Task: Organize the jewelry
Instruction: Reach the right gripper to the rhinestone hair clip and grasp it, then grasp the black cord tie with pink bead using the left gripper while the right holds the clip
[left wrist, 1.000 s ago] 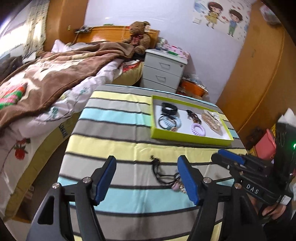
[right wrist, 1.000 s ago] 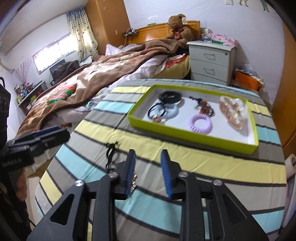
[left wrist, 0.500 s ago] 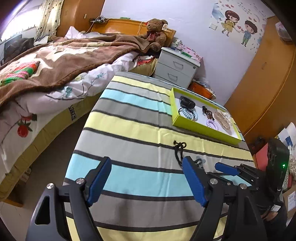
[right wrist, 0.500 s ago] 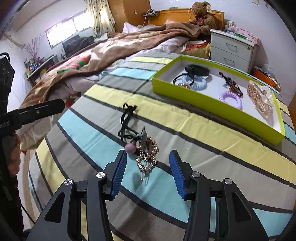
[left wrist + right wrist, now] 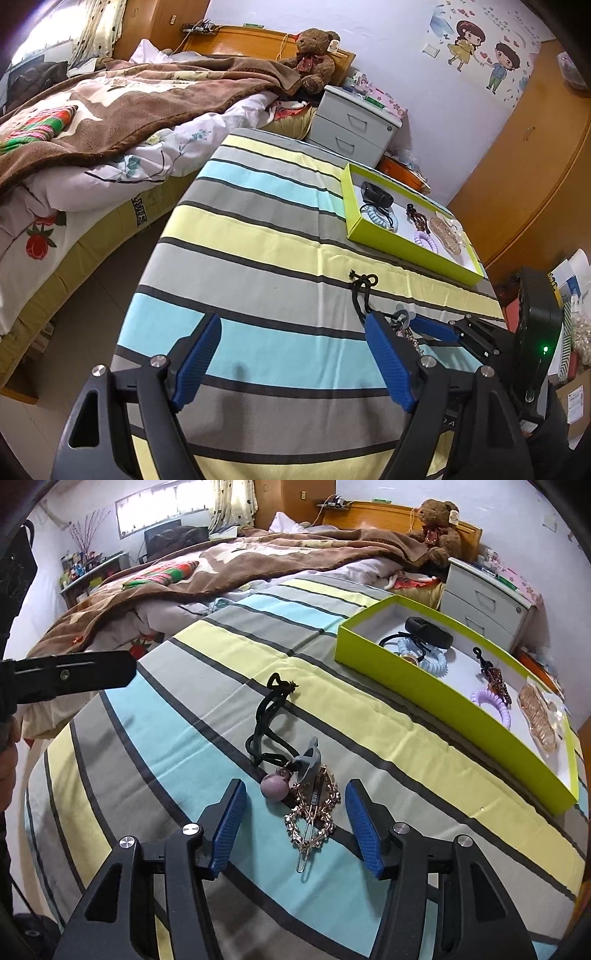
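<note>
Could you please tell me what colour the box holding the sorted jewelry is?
The box is lime green outside, white inside; clearest in the right wrist view.

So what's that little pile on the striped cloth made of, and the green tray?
The chain looks like gold-toned metal, with shiny links. The cord looks like matte black fabric or elastic. The bead is smooth mauve, perhaps plastic. The green tray seems to be cardboard: thin, flat, matte walls.

No legible text; bed-side (image 5: 142, 212) lettering too blurred.
</note>
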Motion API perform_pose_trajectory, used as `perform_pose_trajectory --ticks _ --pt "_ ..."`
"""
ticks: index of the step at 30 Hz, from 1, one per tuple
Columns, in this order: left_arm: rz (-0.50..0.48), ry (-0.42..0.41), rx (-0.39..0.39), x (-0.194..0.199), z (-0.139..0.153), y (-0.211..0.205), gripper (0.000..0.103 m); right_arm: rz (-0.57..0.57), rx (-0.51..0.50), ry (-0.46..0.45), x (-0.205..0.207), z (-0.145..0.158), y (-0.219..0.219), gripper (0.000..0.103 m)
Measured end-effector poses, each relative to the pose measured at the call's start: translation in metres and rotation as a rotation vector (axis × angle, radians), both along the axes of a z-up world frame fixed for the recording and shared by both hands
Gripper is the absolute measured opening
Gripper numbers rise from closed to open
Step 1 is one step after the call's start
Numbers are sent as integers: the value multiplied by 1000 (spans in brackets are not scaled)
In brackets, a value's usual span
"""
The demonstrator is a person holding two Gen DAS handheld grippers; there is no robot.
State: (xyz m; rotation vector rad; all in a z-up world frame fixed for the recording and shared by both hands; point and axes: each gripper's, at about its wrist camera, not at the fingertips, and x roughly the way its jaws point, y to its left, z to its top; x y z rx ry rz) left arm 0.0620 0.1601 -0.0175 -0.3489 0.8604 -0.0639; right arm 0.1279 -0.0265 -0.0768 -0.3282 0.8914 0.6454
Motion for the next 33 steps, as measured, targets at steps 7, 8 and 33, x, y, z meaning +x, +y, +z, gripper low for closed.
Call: perform_pose_trajectory --ticks 7,8,33 --pt "-22 12 -7 9 -2 -10 82 -10 -7 -4 -5 3 -11 33" --pt "-26 13 -7 10 -2 -12 82 -12 -9 -5 -7 3 -13 33" --pt "-90 118 207 72 -31 -95 60 -202 135 -58 -14 39 -100 33"
